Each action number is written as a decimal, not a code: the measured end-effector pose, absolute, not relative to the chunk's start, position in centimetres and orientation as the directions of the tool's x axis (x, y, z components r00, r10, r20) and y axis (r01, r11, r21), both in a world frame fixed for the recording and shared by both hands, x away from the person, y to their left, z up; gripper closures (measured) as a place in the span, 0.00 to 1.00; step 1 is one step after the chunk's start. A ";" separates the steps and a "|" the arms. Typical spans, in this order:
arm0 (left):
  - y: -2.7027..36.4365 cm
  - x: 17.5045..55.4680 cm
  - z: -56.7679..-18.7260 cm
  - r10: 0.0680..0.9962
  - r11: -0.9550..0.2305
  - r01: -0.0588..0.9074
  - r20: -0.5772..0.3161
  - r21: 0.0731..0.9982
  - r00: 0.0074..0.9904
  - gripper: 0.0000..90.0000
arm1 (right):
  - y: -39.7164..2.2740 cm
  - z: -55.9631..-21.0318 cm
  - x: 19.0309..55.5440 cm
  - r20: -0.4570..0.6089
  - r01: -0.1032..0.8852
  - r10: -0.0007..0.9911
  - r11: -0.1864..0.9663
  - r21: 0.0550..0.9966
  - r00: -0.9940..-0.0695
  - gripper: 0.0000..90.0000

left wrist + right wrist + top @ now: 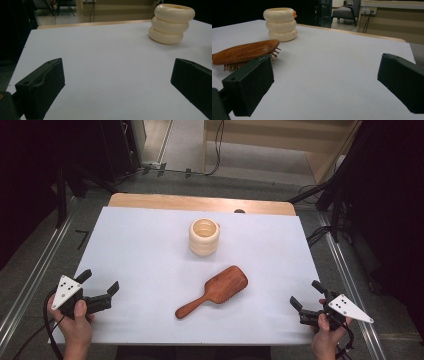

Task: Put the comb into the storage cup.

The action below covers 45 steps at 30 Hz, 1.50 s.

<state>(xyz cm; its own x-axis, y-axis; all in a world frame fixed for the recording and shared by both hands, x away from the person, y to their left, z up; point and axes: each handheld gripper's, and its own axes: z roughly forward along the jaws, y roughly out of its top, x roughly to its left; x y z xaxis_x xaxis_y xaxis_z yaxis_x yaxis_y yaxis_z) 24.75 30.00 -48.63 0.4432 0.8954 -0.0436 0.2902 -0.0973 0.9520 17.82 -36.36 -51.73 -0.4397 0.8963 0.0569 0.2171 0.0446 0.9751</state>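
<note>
High view, table: a white table carries two things, a cream cup made like three stacked rings, and a wooden brush in front of it.
High view, brush: it lies flat, back side up, near the middle of the table. Its long axis runs on a diagonal: the handle end points to the near left, the wide head to the far right, toward the cup.
High view, left gripper: it rests at the near left edge, jaws wide, nothing between them.
High view, right gripper: it rests at the near right edge, jaws wide and empty too.
High view, which is nearer: I judge both are well apart from the brush. The handle end looks closer to the left gripper, the head closer to the right one.
Left gripper view: the two black jaws stand far apart over bare table. The cup is ahead and to the right.
Right gripper view: the jaws stand wide, empty. The brush lies ahead to the left, bristles down, partly behind the left jaw. The cup stands beyond it.
Coming move: probably the right gripper must go left and forward to reach the head.
</note>
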 end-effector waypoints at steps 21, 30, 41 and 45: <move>26.7 25.2 -44.7 0.860 -0.158 0.287 -0.011 0.945 0.510 0.00 | -35.8 -51.7 18.1 0.026 0.227 0.898 0.083 0.970 -0.439 0.00; 24.2 26.2 -42.0 0.829 -0.209 0.260 0.031 0.943 0.558 0.00 | -35.8 -51.7 18.3 0.025 0.224 0.900 0.081 0.971 -0.436 0.00; 21.1 27.9 -40.1 0.784 -0.246 0.241 0.046 0.939 0.619 0.00 | -35.8 -51.8 18.3 0.022 0.225 0.908 0.080 0.971 -0.419 0.00; 20.0 28.3 -39.7 0.770 -0.263 0.248 0.047 0.932 0.637 0.00 | -35.8 -51.8 18.3 0.021 0.224 0.907 0.082 0.971 -0.421 0.00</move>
